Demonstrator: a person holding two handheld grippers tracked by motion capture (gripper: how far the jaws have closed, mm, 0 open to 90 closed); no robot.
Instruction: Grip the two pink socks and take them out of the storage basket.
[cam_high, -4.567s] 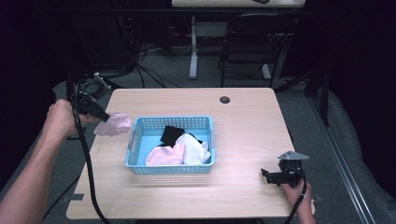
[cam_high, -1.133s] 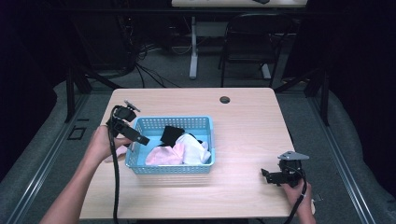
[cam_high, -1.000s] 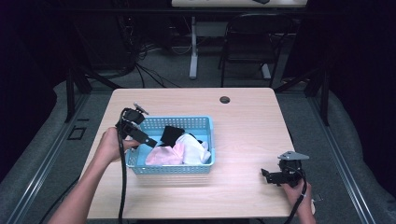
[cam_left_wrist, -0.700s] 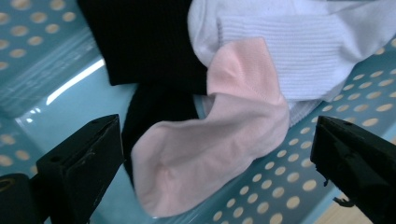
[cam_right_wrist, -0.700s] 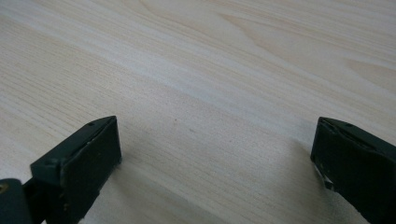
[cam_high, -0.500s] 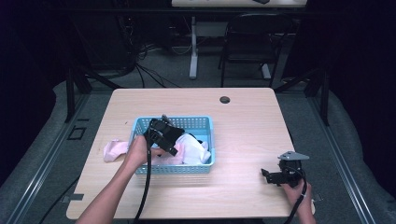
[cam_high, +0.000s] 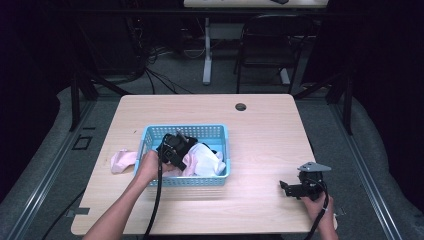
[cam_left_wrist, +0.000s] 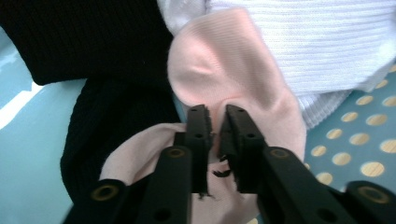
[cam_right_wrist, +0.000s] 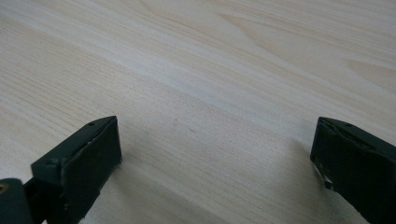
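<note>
A blue plastic basket (cam_high: 150, 131) on the wooden table holds a pink sock (cam_left_wrist: 224, 70), a black garment (cam_left_wrist: 93, 56) and a white knit piece (cam_high: 207, 159). My left gripper (cam_high: 182, 150) reaches down into the basket. Its jaws have just been closing, and in the left gripper view my left gripper (cam_left_wrist: 217, 126) stands shut on a fold of the pink sock. Another pink sock (cam_high: 122, 161) lies on the table left of the basket. My right gripper (cam_high: 285, 186) rests near the front right corner. In its own view my right gripper (cam_right_wrist: 215, 154) is open over bare wood.
A small black grommet (cam_high: 241, 106) sits at the table's far edge. A dark chair (cam_high: 265, 45) and a table leg stand behind the table. Bare wood (cam_high: 270, 145) stretches between the basket and my right gripper.
My left hand has moved right from the basket's left rim and dropped into the basket among the clothes. The right hand has kept still.
</note>
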